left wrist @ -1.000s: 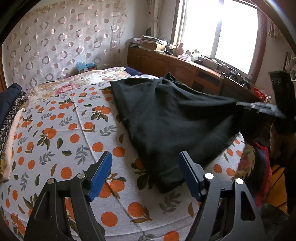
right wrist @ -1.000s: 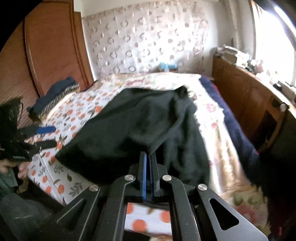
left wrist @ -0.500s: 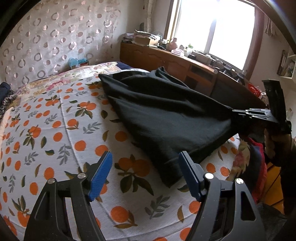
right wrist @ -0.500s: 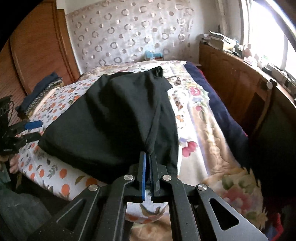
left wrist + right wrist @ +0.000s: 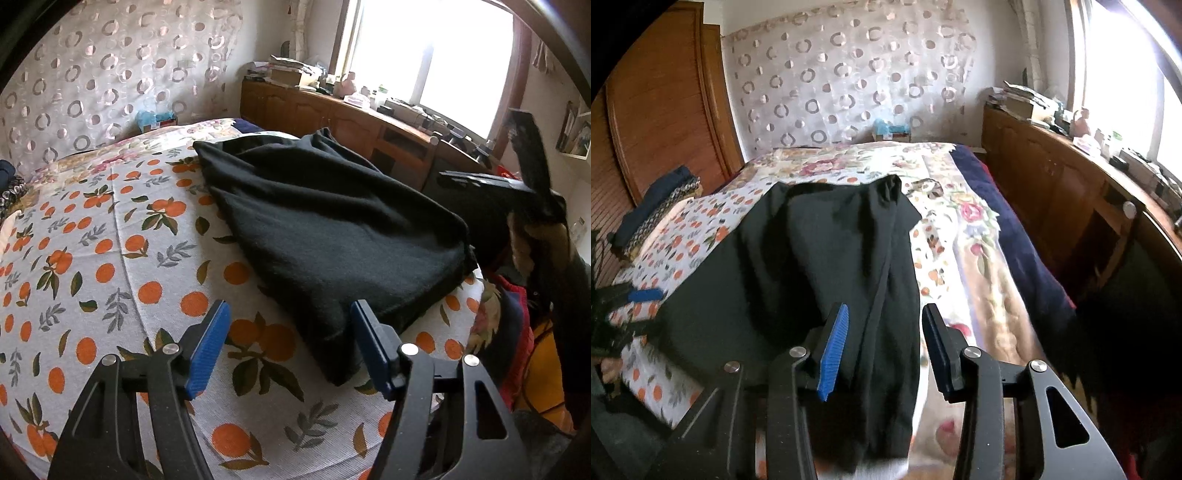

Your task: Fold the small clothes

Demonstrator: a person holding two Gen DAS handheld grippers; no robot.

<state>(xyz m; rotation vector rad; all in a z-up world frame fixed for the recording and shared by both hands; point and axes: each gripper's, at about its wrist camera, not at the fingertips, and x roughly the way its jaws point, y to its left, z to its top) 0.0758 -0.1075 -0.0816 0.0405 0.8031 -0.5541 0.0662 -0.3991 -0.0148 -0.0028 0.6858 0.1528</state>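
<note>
A black garment [image 5: 325, 229] lies spread on the bed, on the orange-print sheet [image 5: 110, 258]. My left gripper [image 5: 290, 341] is open and empty, just above the sheet at the garment's near corner. In the right wrist view the same garment [image 5: 820, 266] lies flat and runs away from me. My right gripper [image 5: 884, 341] is open above its near edge, with a fold of the cloth lying between the jaws, not held. The right gripper also shows in the left wrist view [image 5: 491, 184], to the right of the garment.
A stack of folded dark clothes [image 5: 653, 218] sits at the bed's left side by a wooden wardrobe [image 5: 665, 110]. A wooden cabinet [image 5: 1071, 199] with clutter runs under the window on the right. A navy blanket [image 5: 1015, 236] edges the bed. Red cloth [image 5: 513, 317] hangs off the corner.
My right gripper was shut on the garment's corner and pulling it taut; it has opened and the garment has dropped flat on the bed. My left gripper moved closer to the garment's corner.
</note>
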